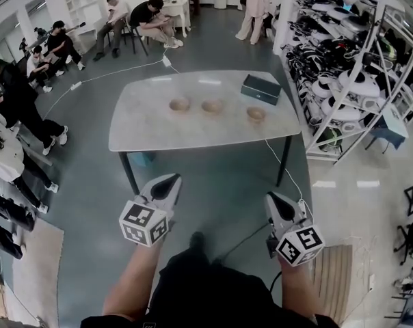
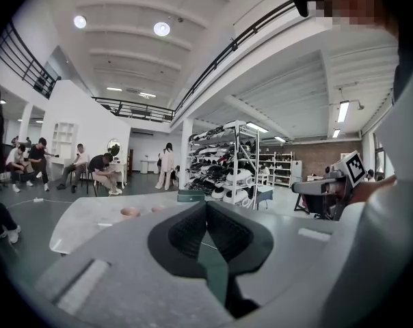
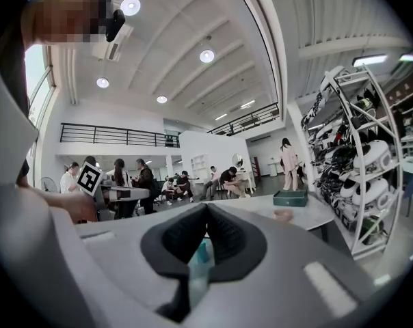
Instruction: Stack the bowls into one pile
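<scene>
The left gripper (image 1: 167,181) and the right gripper (image 1: 272,199) hang over the floor, well short of the table (image 1: 152,130).
Each pair of jaws is pressed together with nothing between. On the table the left bowl (image 1: 180,104), the middle bowl (image 1: 212,106) and the right bowl (image 1: 256,114) sit apart in a row, none stacked, with a dark green box (image 1: 260,89) near the right bowl.

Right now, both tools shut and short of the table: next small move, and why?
Probably walk up to the pale grey marble-look table first. The small tan left bowl, middle bowl and right bowl sit apart in a row on it, while the left tool and right tool, both shut and empty, hang over the floor short of its near edge.
</scene>
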Demonstrator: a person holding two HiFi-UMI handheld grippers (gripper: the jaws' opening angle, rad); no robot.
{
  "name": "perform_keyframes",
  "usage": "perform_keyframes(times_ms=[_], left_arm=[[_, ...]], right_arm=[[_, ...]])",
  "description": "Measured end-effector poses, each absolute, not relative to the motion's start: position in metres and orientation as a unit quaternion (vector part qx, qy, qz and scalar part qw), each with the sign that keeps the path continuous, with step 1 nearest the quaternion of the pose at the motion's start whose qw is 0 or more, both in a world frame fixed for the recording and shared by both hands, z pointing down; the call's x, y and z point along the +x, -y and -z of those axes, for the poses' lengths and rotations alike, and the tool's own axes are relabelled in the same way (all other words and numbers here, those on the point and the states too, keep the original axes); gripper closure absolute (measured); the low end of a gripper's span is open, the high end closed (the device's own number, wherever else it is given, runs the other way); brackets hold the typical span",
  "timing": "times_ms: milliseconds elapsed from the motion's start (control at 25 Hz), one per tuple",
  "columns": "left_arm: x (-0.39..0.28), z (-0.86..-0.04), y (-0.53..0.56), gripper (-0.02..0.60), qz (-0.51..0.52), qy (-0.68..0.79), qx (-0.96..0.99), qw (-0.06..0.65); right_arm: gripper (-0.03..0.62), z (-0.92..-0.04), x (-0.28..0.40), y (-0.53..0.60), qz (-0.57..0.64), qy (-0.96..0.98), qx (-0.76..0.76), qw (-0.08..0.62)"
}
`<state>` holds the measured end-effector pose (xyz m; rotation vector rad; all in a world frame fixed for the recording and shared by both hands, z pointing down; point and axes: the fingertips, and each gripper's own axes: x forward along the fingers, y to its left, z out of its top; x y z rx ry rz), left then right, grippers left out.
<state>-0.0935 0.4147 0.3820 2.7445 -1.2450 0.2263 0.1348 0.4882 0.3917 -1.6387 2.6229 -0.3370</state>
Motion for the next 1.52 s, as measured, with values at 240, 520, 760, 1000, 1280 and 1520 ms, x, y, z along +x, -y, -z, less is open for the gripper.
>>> perform_keyframes(times_ms=[240, 520, 760, 1000, 1280, 1520], left_arm=[[-0.092, -0.392, -0.386, 0.571, -0.07, 0.408, 0.907, 0.072], [-0.092, -0.414, -0.319, 0.571, -0.063, 0.396, 0.912, 0.082], [-0.092, -0.429, -0.233, 0.571, -0.064, 0.387, 0.915, 0.097], [-0.09, -0.43, -0.149, 0.571, -0.076, 0.378, 0.917, 0.098], [-0.097, -0.428, -0.072, 0.571, -0.066, 0.363, 0.923, 0.112], [-0.105, -0.417, -0.014, 0.571, -0.04, 0.346, 0.93, 0.118]], right_arm=[[0.592, -0.403, 0.13, -0.462, 0.13, -0.843, -0.522, 0.004], [0.592, -0.424, 0.124, -0.394, 0.138, -0.838, -0.526, -0.03], [0.592, -0.441, 0.111, -0.312, 0.164, -0.836, -0.523, -0.041], [0.592, -0.447, 0.098, -0.234, 0.18, -0.836, -0.517, -0.045], [0.592, -0.449, 0.093, -0.162, 0.192, -0.824, -0.531, -0.049], [0.592, -0.434, 0.077, -0.111, 0.173, -0.82, -0.542, -0.056]])
